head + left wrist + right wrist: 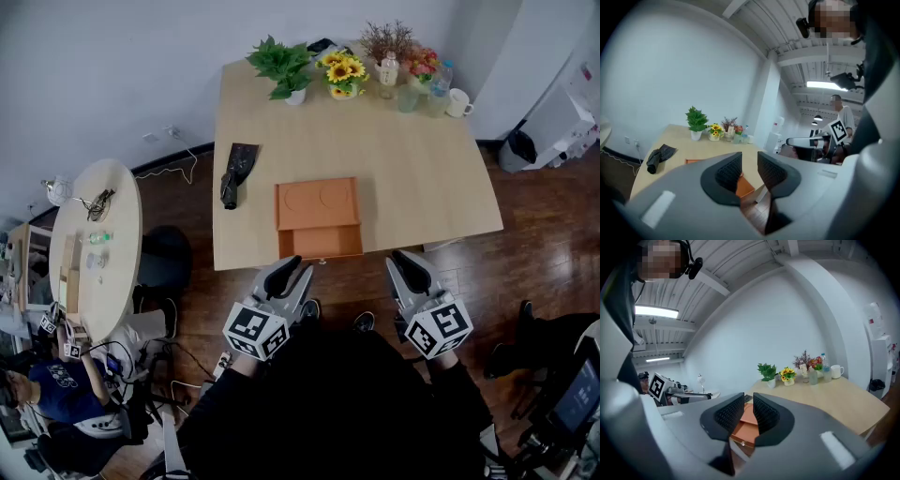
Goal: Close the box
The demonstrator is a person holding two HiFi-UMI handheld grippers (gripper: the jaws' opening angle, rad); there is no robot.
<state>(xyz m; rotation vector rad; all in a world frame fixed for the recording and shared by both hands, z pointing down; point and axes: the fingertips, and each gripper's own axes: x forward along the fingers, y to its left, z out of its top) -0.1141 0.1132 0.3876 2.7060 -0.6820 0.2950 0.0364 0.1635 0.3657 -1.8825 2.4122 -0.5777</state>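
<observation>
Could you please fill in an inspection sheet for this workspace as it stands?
Surface: wooden table, mostly bare in the middle.
Job's things: orange box, open, at the table's near edge.
Clutter: dark folded item left of the box; green plant, sunflowers, bottle and mug along the far edge.
Grippers: left gripper and right gripper both short of the table, jaws slightly apart, nothing between them.
Cables: white cable on the floor by the wall.
Surroundings: round table and a seated person to the left.
</observation>
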